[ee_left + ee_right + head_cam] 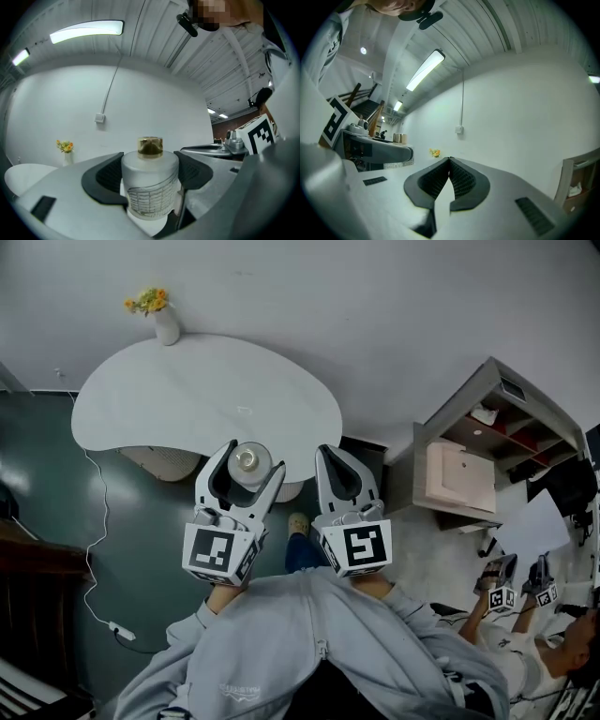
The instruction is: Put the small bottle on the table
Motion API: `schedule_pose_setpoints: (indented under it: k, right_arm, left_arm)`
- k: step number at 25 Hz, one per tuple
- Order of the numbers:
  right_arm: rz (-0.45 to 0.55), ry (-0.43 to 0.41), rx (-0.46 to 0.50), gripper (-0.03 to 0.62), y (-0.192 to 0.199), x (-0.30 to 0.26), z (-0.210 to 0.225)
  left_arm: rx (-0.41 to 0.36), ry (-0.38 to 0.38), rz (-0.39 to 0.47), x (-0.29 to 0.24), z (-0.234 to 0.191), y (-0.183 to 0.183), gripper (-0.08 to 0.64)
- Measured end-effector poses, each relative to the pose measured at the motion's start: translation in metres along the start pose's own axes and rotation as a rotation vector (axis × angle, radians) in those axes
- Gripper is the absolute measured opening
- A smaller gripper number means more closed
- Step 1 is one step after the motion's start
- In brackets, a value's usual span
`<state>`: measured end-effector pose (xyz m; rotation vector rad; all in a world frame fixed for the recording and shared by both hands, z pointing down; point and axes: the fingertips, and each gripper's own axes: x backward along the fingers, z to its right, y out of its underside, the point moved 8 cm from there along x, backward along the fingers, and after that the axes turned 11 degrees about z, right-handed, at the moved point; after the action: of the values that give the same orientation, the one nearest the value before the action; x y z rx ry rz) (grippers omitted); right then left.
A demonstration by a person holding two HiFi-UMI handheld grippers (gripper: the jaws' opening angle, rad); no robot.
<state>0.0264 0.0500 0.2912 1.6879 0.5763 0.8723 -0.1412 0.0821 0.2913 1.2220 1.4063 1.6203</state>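
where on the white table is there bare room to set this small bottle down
Nearly all of the white table is bare, from the vase of flowers at its far edge to the near edge by the small bottle in the left gripper. Only the vase's spot is taken.

No wording is showing clearly enough to be read. The small bottle [150,187] is carrying a label [151,200] of fine gridded lines, too blurred to make out. A tiny print is sitting on the person's grey sweatshirt [242,693], also illegible. The marker cubes [219,555] are showing only black-and-white square patterns, not letters.
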Motion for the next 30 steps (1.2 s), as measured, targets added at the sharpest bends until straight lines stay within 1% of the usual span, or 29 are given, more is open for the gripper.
schedule_pose_setpoints:
  k: [7, 14, 18, 25, 28, 30]
  right_arm:
    - [-0.010, -0.014, 0.000, 0.026, 0.023, -0.065, 0.044]
    - [-0.009, -0.021, 0.002, 0.027, 0.048, -0.127, 0.091]
    - [-0.012, -0.022, 0.004, 0.027, 0.065, -0.156, 0.119]
    - [-0.024, -0.007, 0.006, 0.027, 0.081, -0.181, 0.147]
    - [-0.034, 0.005, 0.003, 0.026, 0.086, -0.185, 0.152]
    - [-0.042, 0.017, 0.000, 0.028, 0.087, -0.188, 0.154]
  left_arm:
    - [0.001, -0.004, -0.006, -0.070, -0.032, 0.015, 0.333]
    - [0.003, 0.021, -0.006, -0.146, -0.058, 0.035, 0.333]
    - [0.026, 0.020, 0.035, -0.188, -0.068, 0.045, 0.333]
    - [0.035, 0.040, 0.032, -0.231, -0.078, 0.059, 0.333]
    - [0.021, 0.064, -0.006, -0.240, -0.080, 0.062, 0.333]
    - [0.023, 0.080, -0.010, -0.247, -0.082, 0.063, 0.333]
